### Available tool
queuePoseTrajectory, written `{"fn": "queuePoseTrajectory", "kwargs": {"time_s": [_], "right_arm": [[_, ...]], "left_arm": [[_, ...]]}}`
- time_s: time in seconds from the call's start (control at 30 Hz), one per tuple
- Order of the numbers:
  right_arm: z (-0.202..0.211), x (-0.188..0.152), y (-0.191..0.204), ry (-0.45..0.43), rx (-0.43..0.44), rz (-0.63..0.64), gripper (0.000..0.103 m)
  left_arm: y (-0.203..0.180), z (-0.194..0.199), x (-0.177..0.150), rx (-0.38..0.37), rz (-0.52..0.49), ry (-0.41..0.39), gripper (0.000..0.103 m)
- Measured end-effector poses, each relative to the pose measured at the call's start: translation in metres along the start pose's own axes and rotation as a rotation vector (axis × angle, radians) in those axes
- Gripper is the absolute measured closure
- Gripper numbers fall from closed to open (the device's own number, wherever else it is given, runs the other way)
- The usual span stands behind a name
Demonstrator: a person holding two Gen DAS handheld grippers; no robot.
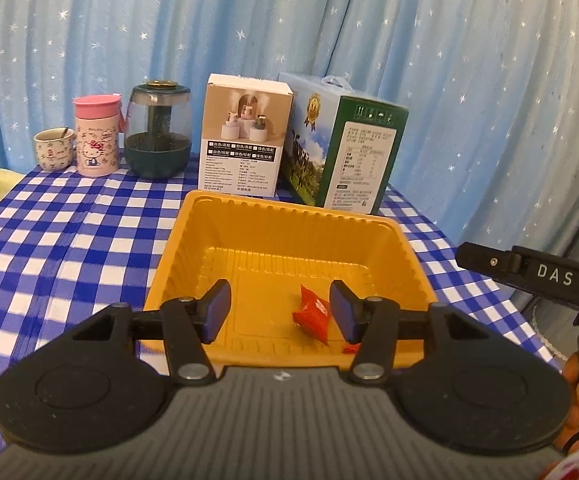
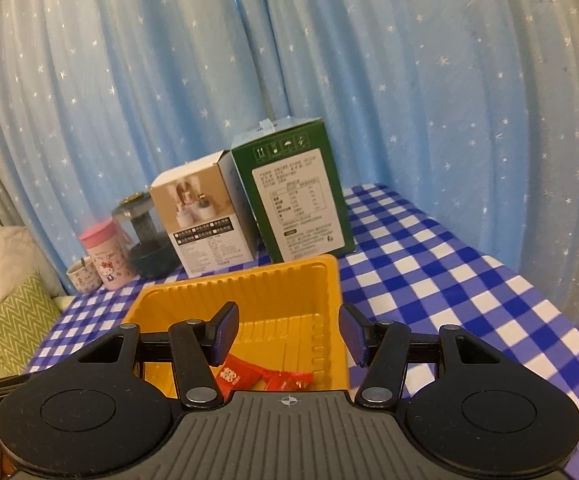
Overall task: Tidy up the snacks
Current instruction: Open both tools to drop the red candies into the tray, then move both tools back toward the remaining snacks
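Between the gaping left tongs [image 1: 280, 309], red snack packet [image 1: 312, 313] lies in yellow tray [image 1: 289, 216].

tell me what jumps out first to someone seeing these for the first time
The bright yellow tray in the middle of the blue-and-white checked tablecloth grabs the eye first, with red snack packets lying in its near end. Both the left gripper and the right gripper hang open and empty just over it. Behind the tray, mugs, a jar and two boxes line up against the starry blue curtain.
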State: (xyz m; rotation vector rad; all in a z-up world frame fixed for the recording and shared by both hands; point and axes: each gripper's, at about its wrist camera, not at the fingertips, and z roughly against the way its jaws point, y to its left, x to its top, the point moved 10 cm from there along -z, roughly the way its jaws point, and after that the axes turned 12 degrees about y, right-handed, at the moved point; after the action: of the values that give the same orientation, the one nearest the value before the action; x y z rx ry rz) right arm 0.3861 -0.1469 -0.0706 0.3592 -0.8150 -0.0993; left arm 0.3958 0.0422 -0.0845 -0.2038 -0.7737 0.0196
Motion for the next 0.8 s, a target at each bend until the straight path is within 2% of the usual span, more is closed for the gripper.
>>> {"fn": "queuePoseTrajectory", "kwargs": {"time_s": [0.23,0.5,0.8], "right_arm": [[0.048,-0.026,-0.003,-0.02,-0.021,0.029,0.045],[0.108,-0.073,-0.021,-0.001,-0.042,0.001,0.031],[0.169,-0.129,-0.046,0.045,-0.076,-0.042,0.029]], "left_arm": [[-0.012,0.042,-0.033,0.008,0.001,-0.008,0.048],[-0.031,0.093,-0.081,0.001,0.003,0.004,0.04],[-0.047,0.146,-0.133,0.022,0.017,0.012,0.029]]}}
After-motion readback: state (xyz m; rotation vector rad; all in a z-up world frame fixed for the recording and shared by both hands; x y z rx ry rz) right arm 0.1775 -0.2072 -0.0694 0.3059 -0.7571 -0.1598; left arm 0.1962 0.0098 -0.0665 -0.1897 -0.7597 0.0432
